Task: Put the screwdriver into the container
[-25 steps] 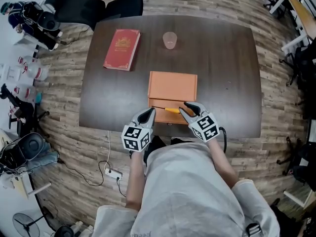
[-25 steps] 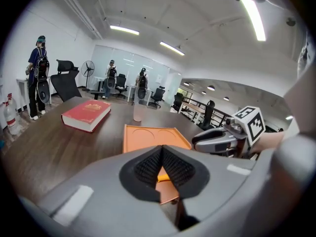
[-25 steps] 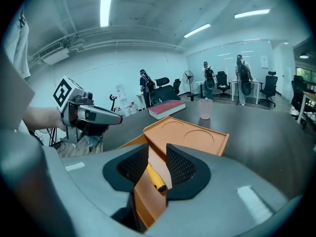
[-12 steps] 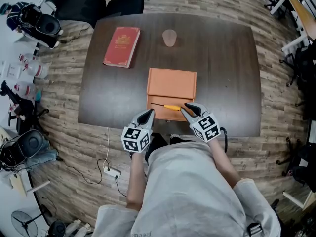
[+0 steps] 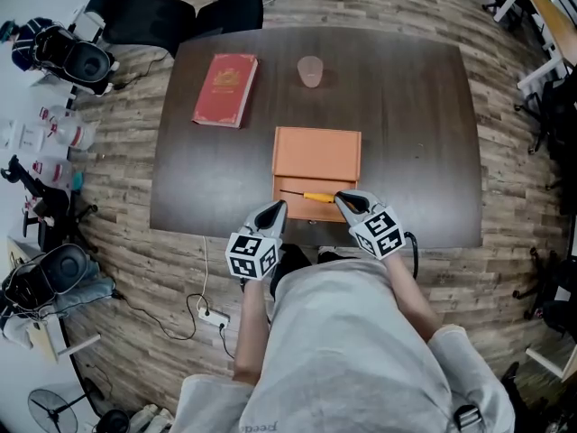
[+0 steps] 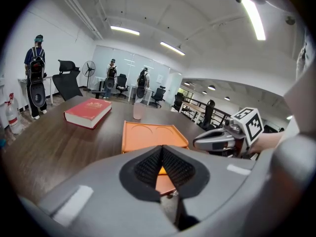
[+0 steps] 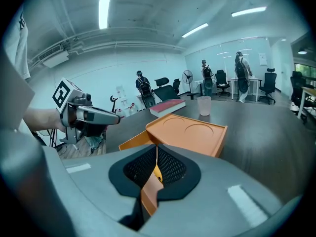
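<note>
At the near edge of the dark table [image 5: 406,106] sits the orange container [image 5: 315,152], its low front section open toward the person. The screwdriver [image 5: 315,196] lies crosswise in that section, thin shaft pointing left and yellow handle to the right. It looks to be resting inside already, so the drop itself reads as done. The right gripper [image 5: 343,199] is at the handle end, with its jaws closing to a narrow slit. A bit of yellow and the container's orange front edge show through the gap. Whether the pads pinch the handle or it only lies just past the tips, I cannot tell. The left gripper [image 5: 278,209] hovers by the front left corner, jaws together and holding nothing, apart from the tool. A red book [image 5: 224,90] and a pale cup [image 5: 310,71] stand well away at the far side and pose no obstacle. To do the step well, the right gripper should back straight toward the person, lifting slightly, so the tips don't catch the handle and roll it over the low front wall. If the front section slides shut, it should be pushed squarely at the middle of its edge with the closed tips. The left gripper can steady the container's corner so the box doesn't skate.
</note>
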The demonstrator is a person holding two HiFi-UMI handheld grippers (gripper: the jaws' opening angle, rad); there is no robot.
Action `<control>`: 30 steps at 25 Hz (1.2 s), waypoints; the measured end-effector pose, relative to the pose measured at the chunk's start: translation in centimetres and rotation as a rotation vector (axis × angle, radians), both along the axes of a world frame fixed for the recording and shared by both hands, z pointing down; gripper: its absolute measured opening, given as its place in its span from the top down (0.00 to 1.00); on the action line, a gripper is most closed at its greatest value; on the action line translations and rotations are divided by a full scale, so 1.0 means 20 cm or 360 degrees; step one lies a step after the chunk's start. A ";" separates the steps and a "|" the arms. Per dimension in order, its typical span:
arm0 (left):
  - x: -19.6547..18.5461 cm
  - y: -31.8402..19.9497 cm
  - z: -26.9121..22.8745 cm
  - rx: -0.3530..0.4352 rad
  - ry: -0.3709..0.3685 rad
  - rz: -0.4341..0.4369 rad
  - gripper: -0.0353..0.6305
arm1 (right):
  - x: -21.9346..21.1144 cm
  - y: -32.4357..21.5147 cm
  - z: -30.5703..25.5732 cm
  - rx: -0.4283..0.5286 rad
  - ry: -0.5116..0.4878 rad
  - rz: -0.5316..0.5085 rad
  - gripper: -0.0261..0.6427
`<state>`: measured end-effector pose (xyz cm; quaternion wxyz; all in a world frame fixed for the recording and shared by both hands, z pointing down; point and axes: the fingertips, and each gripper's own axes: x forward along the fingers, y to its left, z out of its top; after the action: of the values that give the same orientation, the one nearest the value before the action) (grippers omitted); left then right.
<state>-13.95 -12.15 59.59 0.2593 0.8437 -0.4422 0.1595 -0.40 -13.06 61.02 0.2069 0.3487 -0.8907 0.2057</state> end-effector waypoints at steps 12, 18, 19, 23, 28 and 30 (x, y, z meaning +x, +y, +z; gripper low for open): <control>0.01 -0.01 -0.01 0.0004 -0.0018 0.0023 0.87 | 0.02 -0.02 0.00 0.0003 -0.0006 0.0029 0.96; 0.00 0.00 0.00 -0.0001 -0.0018 0.0010 0.87 | 0.03 -0.01 0.02 -0.0004 0.0010 0.0024 0.96; 0.01 0.01 0.00 -0.0001 -0.0017 0.0009 0.87 | 0.03 -0.01 0.02 -0.0003 0.0011 0.0024 0.96; 0.01 0.03 0.01 -0.0009 -0.0018 0.0003 0.87 | 0.05 0.01 0.02 -0.0005 0.0016 0.0029 0.96; 0.01 0.03 0.02 -0.0015 -0.0023 0.0001 0.87 | 0.06 0.00 0.03 -0.0011 0.0021 0.0035 0.96; 0.01 0.03 0.02 -0.0017 -0.0026 0.0003 0.87 | 0.06 0.00 0.03 -0.0011 0.0020 0.0036 0.96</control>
<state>-13.69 -11.54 60.04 0.2601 0.8413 -0.4426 0.1692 0.82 -13.15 61.67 0.2114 0.3593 -0.8846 0.2088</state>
